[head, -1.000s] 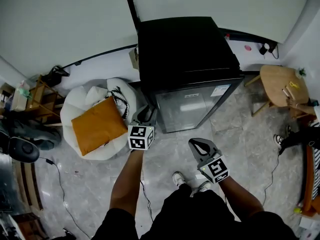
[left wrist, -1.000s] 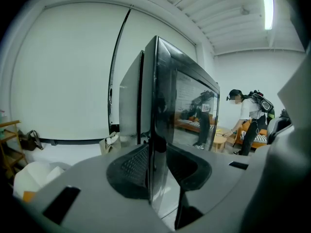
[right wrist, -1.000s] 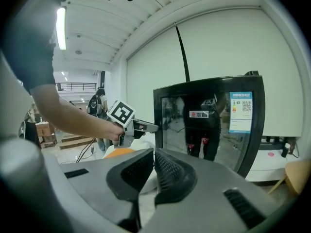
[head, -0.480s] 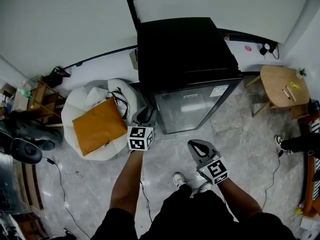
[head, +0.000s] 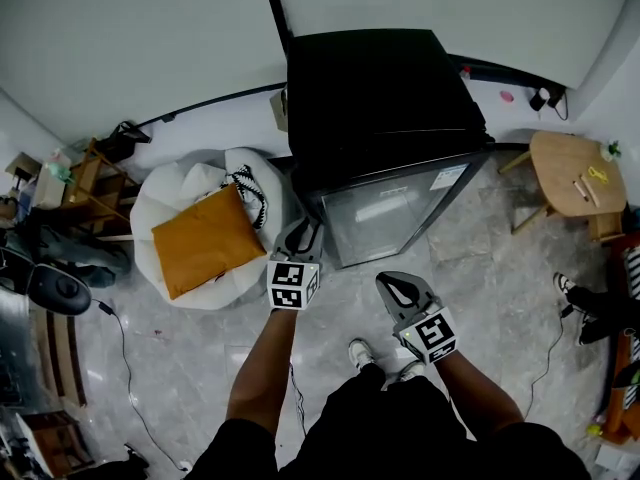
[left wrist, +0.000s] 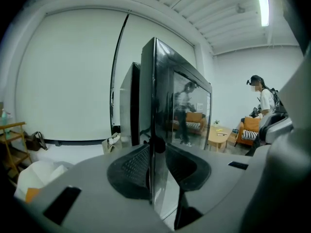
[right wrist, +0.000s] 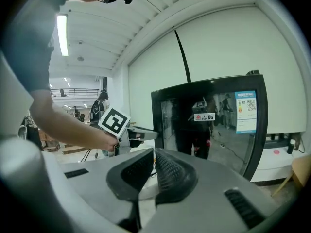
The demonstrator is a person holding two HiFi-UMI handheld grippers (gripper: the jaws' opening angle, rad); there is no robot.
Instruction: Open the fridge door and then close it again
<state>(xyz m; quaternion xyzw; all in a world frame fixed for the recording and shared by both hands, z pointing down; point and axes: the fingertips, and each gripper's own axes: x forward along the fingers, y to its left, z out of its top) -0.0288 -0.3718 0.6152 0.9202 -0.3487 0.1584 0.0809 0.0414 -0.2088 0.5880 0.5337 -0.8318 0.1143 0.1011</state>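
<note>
Fridge door [head: 385,211]: free edge pinched by left gripper [head: 305,230], jaws just closing tighter on it, now swung slightly off the black cabinet [head: 375,88], so opening is likely under way; right gripper [head: 392,290] pressed together, empty, nearby.

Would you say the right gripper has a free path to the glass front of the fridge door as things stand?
Probably yes. The right gripper hangs empty before the fridge door, only bare floor between them; the left gripper grips the door's left edge, clear of that path.
</note>
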